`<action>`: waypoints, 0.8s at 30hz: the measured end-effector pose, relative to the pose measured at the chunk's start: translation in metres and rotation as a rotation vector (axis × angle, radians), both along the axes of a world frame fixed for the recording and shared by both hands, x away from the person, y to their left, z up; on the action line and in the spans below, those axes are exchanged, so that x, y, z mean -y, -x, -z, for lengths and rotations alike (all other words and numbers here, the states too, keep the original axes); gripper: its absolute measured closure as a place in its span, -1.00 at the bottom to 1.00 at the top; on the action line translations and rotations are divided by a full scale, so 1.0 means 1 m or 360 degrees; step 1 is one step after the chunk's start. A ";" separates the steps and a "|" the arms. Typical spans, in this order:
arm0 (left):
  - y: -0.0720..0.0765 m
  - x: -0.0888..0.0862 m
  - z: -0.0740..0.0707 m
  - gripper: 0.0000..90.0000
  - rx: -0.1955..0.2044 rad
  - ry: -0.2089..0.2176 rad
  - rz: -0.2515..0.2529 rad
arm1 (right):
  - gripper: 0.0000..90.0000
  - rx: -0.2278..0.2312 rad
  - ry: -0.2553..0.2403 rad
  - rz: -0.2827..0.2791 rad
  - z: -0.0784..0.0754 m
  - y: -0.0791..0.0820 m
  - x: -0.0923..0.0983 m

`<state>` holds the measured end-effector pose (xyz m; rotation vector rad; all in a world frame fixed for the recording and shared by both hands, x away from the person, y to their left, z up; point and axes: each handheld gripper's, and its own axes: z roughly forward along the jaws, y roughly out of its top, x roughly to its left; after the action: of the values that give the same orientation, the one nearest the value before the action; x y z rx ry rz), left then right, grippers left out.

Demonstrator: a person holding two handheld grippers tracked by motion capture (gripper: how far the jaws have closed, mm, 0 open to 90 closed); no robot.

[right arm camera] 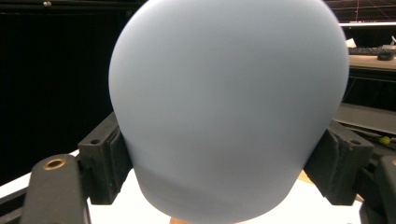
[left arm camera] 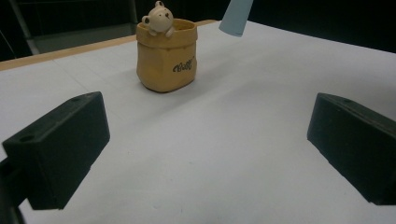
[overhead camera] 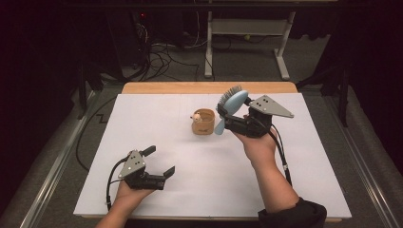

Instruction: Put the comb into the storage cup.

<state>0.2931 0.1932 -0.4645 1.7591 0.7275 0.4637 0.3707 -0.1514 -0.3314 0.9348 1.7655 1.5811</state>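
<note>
Here I hold the blue hairbrush (overhead camera: 231,105) clamped in my right gripper (overhead camera: 233,122), just beside the bear pot (overhead camera: 203,121); it looks light, stiff and smooth-backed, best taken across its head. The pot's script I can't read. My left gripper (overhead camera: 160,161), well short of the pot, gapes empty.

The room was dark, its walls lost in black. A white sheet (overhead camera: 157,156) covered the worktop (overhead camera: 209,88), whose wooden far edge showed bare. Beyond it, on grey carpet (overhead camera: 247,61), stood a white-legged desk frame (overhead camera: 247,28) beside tangled black cables (overhead camera: 164,54). Metal rails (overhead camera: 52,166) flanked the worktop.
</note>
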 end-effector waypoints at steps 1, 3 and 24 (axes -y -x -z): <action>0.000 0.000 0.000 -1.00 -0.0001 0.0002 0.0001 | -0.54 -0.0007 -0.0004 0.0003 -0.001 0.000 0.000; 0.000 0.000 0.000 -1.00 0.0002 0.0001 0.0004 | -0.54 0.0001 -0.0007 0.0005 -0.002 -0.002 -0.001; 0.001 0.000 0.000 -1.00 0.0001 0.0006 0.0022 | -0.54 0.0011 0.0007 0.0043 -0.006 -0.022 -0.013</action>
<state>0.2926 0.1929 -0.4647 1.7591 0.7153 0.4531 0.3924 -0.1387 -0.3254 0.9461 1.7438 1.5614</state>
